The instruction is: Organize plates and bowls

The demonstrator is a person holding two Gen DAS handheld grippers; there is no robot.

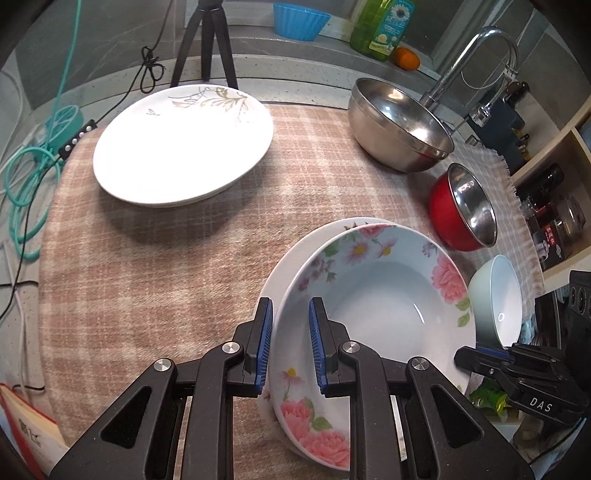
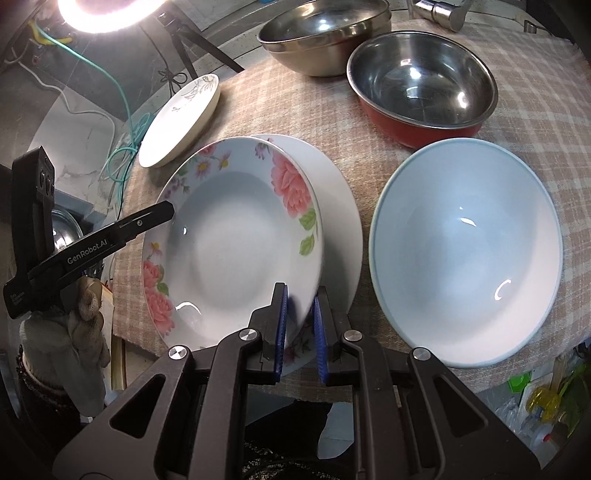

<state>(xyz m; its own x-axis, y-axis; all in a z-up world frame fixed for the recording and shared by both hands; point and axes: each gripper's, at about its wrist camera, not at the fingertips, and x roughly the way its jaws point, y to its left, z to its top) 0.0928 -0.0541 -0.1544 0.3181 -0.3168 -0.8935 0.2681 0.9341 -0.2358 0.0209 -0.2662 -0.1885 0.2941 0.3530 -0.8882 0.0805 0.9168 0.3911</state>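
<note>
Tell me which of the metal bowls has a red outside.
The smaller metal bowl, nearest the pale blue bowl. The larger steel bowl behind it is plain silver outside.

Floral plate (image 2: pixel 236 236) glossy ceramic; steel bowl (image 2: pixel 421 85) shiny metal; checked tablecloth (image 1: pixel 177 266) matt woven cloth.

A checked cloth (image 1: pixel 177 258) covers the counter. Behind it stand a black tripod (image 1: pixel 205 40), a green bottle (image 1: pixel 380 26) and an orange (image 1: pixel 406 58). A tap (image 1: pixel 476 59) arches at the right. Teal cable (image 1: pixel 26 184) coils at the left. A ring lamp (image 2: pixel 107 11) glares.
</note>
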